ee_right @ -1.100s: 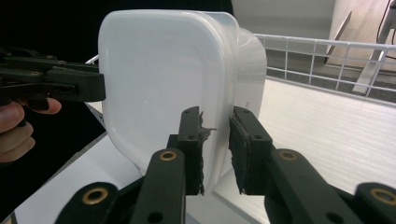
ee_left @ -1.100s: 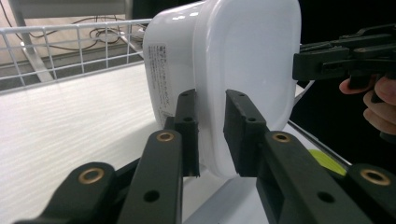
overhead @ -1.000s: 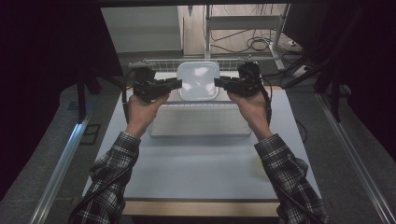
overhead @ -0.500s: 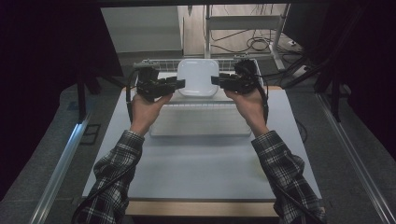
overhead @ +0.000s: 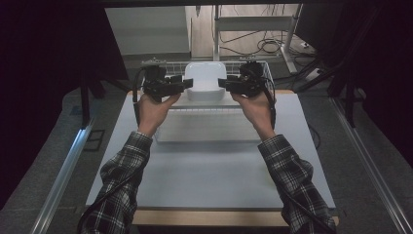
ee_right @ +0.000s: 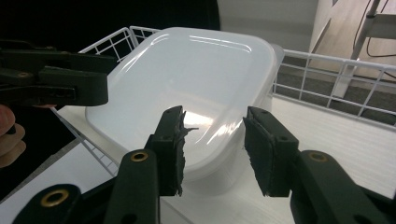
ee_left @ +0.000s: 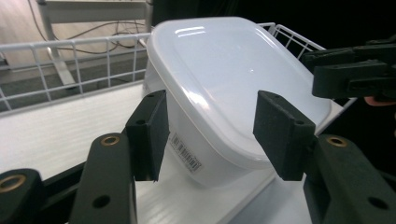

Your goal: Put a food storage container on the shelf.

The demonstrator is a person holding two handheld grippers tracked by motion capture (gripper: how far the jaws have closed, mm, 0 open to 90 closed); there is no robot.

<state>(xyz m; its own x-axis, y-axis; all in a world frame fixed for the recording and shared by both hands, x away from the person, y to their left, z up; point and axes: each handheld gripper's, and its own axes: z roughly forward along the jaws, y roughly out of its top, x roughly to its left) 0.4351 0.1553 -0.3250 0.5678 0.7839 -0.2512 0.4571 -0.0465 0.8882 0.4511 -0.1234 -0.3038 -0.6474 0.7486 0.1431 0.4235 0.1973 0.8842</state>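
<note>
I hold the left tool (overhead: 187, 84) and right tool (overhead: 222, 83) with jaws parted, flanking a lidded white container (overhead: 205, 80) sitting in a wire basket (overhead: 265, 73) at the counter's (overhead: 204, 165) far edge.

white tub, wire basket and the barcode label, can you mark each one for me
white tub (overhead: 204, 78), high view, middle of its lid
wire basket (ee_left: 60, 70), left gripper view, its side wall
barcode label (ee_left: 186, 152), left gripper view, the sticker's centre

The lidded container (overhead: 205, 80) sits in the wire basket (overhead: 265, 73) at the worktop's (overhead: 209, 165) far edge, between the left gripper (overhead: 186, 84) and right gripper (overhead: 221, 83).
</note>
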